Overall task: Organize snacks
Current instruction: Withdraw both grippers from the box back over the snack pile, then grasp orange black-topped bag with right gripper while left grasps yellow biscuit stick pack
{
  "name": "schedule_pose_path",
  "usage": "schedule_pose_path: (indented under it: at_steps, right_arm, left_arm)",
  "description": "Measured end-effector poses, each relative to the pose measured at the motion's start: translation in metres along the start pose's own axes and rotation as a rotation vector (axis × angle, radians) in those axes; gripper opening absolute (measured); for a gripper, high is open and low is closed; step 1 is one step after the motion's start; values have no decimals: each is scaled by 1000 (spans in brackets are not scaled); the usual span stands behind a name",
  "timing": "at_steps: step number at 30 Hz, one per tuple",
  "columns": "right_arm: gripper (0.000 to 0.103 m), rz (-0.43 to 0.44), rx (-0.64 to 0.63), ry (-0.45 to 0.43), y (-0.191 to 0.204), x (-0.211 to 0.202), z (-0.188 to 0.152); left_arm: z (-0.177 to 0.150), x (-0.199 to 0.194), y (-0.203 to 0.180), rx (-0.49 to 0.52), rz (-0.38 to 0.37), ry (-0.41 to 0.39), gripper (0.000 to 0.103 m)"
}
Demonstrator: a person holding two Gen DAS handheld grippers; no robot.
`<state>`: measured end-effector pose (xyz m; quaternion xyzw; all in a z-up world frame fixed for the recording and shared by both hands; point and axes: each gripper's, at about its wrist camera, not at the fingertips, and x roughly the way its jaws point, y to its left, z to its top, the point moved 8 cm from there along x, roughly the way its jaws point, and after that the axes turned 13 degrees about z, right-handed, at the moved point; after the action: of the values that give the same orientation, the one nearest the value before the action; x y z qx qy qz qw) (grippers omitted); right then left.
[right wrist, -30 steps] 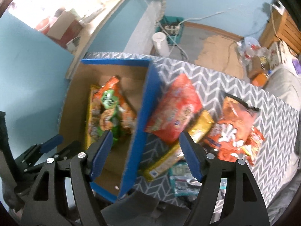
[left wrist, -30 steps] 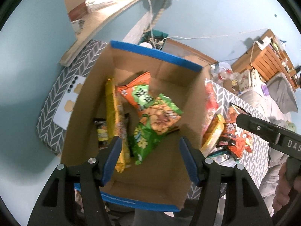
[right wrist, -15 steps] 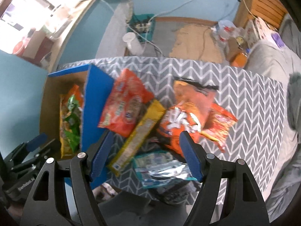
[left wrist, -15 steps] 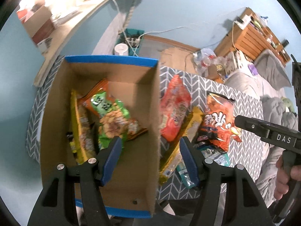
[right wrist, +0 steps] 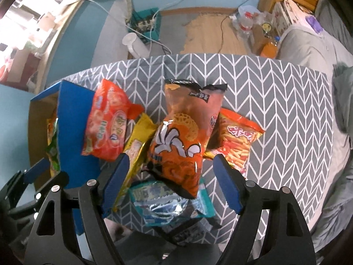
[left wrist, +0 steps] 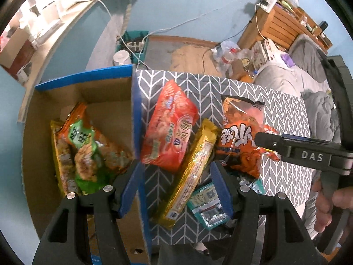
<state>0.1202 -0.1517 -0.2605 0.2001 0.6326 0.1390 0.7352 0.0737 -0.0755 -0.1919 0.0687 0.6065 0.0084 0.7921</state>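
Yellow snack pack (left wrist: pixel 191 172), diagonally oriented

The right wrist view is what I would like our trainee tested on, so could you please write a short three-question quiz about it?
1. True or false: the large orange crinkly snack bag lies inside the blue-edged cardboard box.
2. Which lies partly under that orange bag nearest the camera? A) teal and silver foil packet B) a glass bottle C) a white plate
3. Fill in: the long packet between the red bag and the orange bag is ____ in colour.

Key: 1 false, it lies on the grey chevron tablecloth; 2 A; 3 yellow.
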Motion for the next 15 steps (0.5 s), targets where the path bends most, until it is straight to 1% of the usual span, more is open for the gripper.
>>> schedule_pose_path:
  at_steps: [4, 8, 15]
  right_arm:
    - [78, -2, 9, 10, -4, 13, 4]
    - [78, -21, 14, 25, -12, 28, 9]
    - [78, -54, 38, 50, -25, 51, 14]
  left_arm:
    - [3, 11, -9, 23, 11, 3, 65]
    - [3, 23, -18, 42, 23, 20, 65]
    - [-1, 38, -27, 55, 9, 52, 65]
